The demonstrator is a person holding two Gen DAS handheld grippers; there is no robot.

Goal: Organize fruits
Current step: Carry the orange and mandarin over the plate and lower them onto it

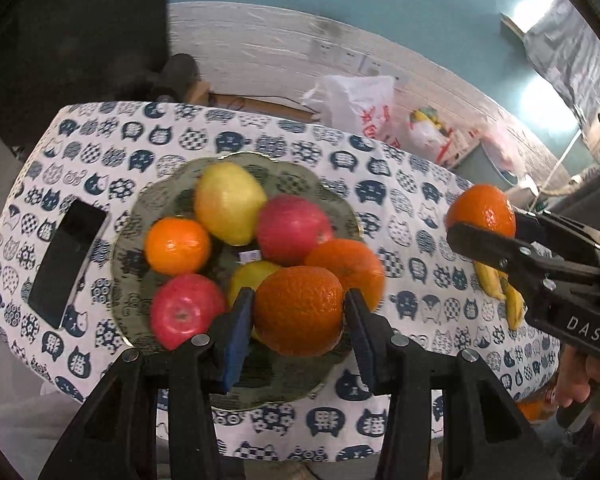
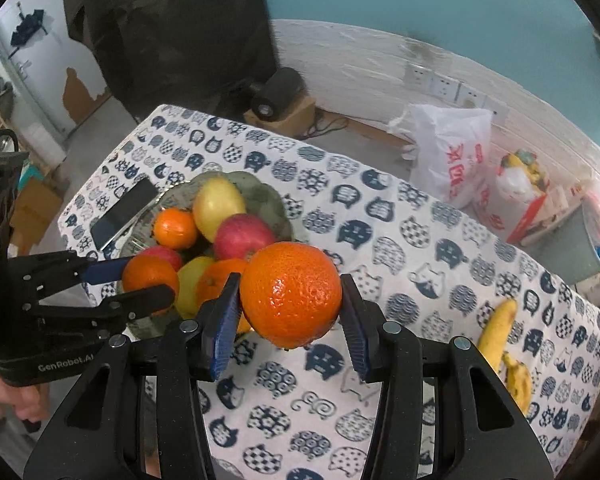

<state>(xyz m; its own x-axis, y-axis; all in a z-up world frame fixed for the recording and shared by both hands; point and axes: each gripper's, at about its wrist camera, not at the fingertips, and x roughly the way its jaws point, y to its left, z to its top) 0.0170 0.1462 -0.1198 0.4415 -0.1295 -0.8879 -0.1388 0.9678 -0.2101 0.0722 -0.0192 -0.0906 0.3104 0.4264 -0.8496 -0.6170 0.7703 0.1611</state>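
Here, left claw and right claw level over the tablecloth, each pinching an orange

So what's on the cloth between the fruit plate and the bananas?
Nothing lies there. In the right wrist view, only bare cat-print tablecloth runs from the plate to the bananas.

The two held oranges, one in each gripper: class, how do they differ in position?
The left gripper holds its orange over the fruit plate, among piled fruit. The right gripper holds its orange over bare tablecloth, beside the plate. Both sit between blue-padded fingers.
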